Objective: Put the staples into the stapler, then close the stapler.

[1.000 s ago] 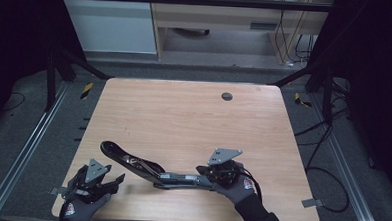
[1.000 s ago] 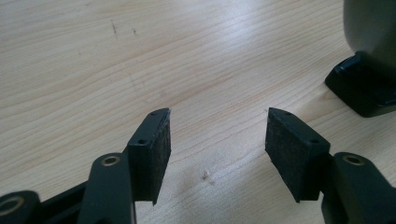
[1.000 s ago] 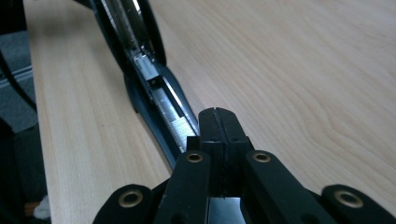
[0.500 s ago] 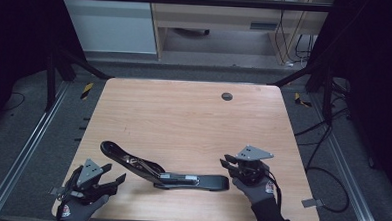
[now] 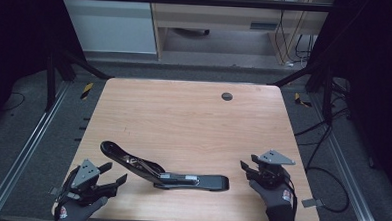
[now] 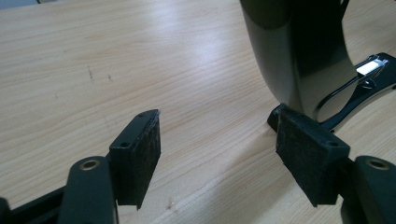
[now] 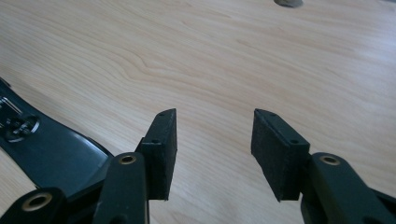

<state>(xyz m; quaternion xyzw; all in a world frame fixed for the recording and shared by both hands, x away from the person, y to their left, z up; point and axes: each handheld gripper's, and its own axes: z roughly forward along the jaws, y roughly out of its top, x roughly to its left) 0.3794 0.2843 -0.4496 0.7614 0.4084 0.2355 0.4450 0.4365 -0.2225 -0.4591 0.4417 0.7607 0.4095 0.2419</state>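
Black hinged tool (image 5: 164, 171) lies released on the surface (image 5: 184, 115); the right hand-held gripper (image 5: 251, 170) and the left hand-held gripper (image 5: 113, 179), jaws just opened and empty, must probably re-grasp it next.

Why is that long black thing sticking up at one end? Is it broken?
The long black tool lies on the table with its left arm raised, hinged open near the middle. It looks unfolded, not broken. Both grippers stand open, apart from it.

glossy black plastic stapler (image 5: 164, 171) on matt wood table (image 5: 183, 120).
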